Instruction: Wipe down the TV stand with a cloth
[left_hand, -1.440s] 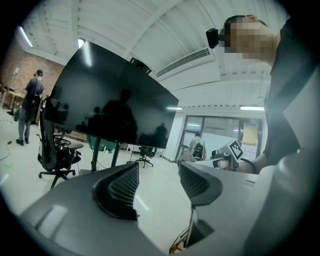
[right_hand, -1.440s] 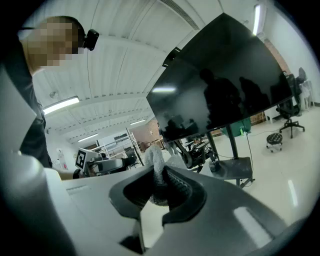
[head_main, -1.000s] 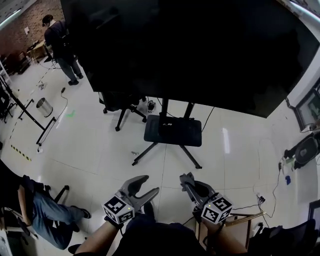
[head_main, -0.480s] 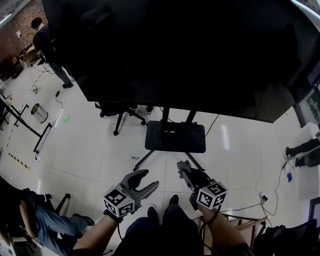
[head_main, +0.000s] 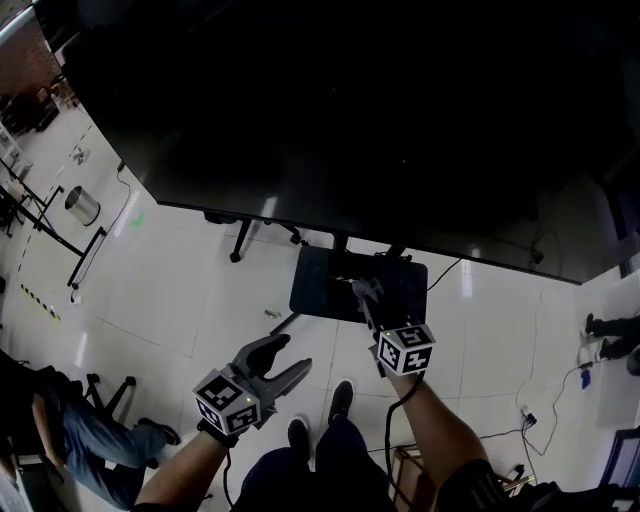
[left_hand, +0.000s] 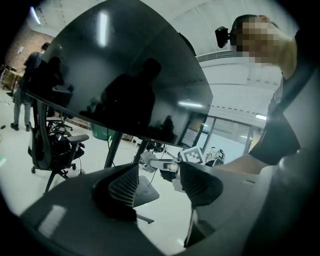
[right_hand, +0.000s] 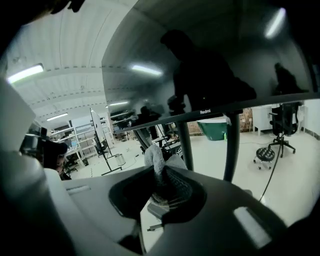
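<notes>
Over the dark shelf of the TV stand (head_main: 322, 285), under the big black screen (head_main: 350, 110), a grey cloth (right_hand: 152, 157) is pinched between the closed jaws of the right hand-held gripper (head_main: 365, 295). Nearer and to the left, the left hand-held gripper (head_main: 287, 358) hangs above the white floor (head_main: 200, 290), jaws apart, holding nothing.

Upper frame blocked by black TV screen (head_main: 350, 110), overhanging posts (head_main: 340, 242) and back edge of dark shelf (head_main: 318, 285). Right gripper (head_main: 366, 292), jaws clamped on cloth (right_hand: 156, 160), above shelf's right half; left half bare. Wide passage over white floor (head_main: 190, 290) at centre left. Stand leg (head_main: 283, 322) splayed toward lower left. Chair base (head_main: 243, 240) under screen edge. Cable (head_main: 445, 272) right of shelf. Left gripper (head_main: 280, 365) low in frame, jaws apart, clear of everything.
</notes>
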